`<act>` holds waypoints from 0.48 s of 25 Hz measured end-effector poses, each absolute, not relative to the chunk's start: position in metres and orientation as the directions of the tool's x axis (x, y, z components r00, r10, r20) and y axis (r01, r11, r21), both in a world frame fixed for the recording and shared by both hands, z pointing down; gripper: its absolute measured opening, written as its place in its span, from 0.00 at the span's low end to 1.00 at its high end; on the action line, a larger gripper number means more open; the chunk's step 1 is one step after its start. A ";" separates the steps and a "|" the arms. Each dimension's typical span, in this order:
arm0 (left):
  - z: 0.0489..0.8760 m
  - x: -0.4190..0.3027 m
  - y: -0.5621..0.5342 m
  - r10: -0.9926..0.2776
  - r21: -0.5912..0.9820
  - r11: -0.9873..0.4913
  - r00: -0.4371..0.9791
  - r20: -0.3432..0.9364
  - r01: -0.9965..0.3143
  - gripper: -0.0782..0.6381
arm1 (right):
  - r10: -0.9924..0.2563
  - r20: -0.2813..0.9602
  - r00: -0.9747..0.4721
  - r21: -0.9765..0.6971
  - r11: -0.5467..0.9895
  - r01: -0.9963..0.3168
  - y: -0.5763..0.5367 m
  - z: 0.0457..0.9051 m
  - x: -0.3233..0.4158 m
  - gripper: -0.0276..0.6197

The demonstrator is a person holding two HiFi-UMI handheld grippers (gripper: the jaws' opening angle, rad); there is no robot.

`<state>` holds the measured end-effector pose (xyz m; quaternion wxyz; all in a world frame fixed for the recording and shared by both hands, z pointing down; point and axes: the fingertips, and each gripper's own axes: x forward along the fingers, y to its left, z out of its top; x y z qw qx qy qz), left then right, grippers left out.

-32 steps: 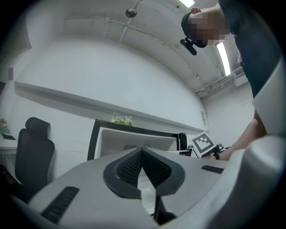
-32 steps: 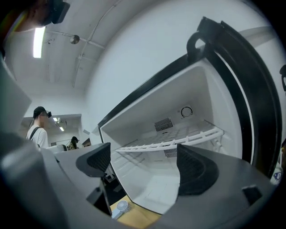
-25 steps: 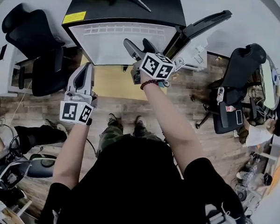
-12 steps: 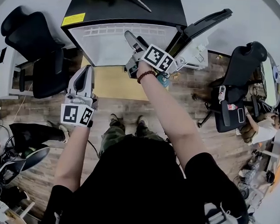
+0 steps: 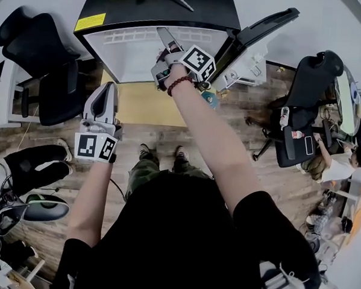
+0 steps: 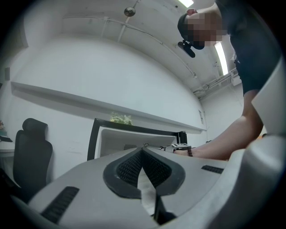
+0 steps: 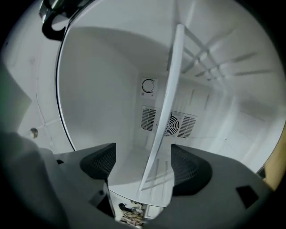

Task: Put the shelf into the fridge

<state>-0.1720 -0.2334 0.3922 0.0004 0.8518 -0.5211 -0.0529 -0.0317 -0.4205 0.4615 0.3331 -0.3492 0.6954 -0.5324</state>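
Note:
The fridge point(image 5: 134, 54) stands open ahead of me, white inside, with its door point(image 5: 259, 30) swung out to the right. My right gripper point(image 5: 163, 43) reaches into the opening. In the right gripper view the shelf point(image 7: 167, 98), a thin pale plate seen edge-on, runs between the jaws of my right gripper point(image 7: 143, 161) toward the fridge's back wall. The jaws are closing, and both pads stand clear of the shelf's edge. My left gripper point(image 5: 104, 97) hangs low at the left, outside the fridge, shut on nothing point(image 6: 143, 152).
A yellowish board point(image 5: 140, 105) lies on the wooden floor in front of the fridge. Black office chairs stand at the left point(image 5: 37, 49) and right point(image 5: 310, 87). A person point(image 5: 342, 161) sits at the far right. A round fan grille point(image 7: 172, 123) marks the fridge's back wall.
My right gripper has moved up and to the left, from in front of the fridge into its opening. The left gripper has hardly shifted.

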 end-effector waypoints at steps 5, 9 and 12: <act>0.395 -0.178 -0.236 -0.890 0.058 -0.454 0.450 -0.082 -0.889 0.14 | -0.839 -0.182 -0.513 -0.977 0.215 -0.005 -0.421 0.460 -0.039 0.65; 0.396 -0.182 -0.237 -0.888 0.057 -0.458 0.453 -0.074 -0.887 0.14 | -0.853 -0.192 -0.485 -0.981 0.181 0.069 -0.427 0.468 -0.040 0.61; 0.398 -0.185 -0.236 -0.887 0.057 -0.460 0.456 -0.067 -0.886 0.14 | -0.868 -0.187 -0.459 -0.982 0.156 0.106 -0.432 0.476 -0.038 0.55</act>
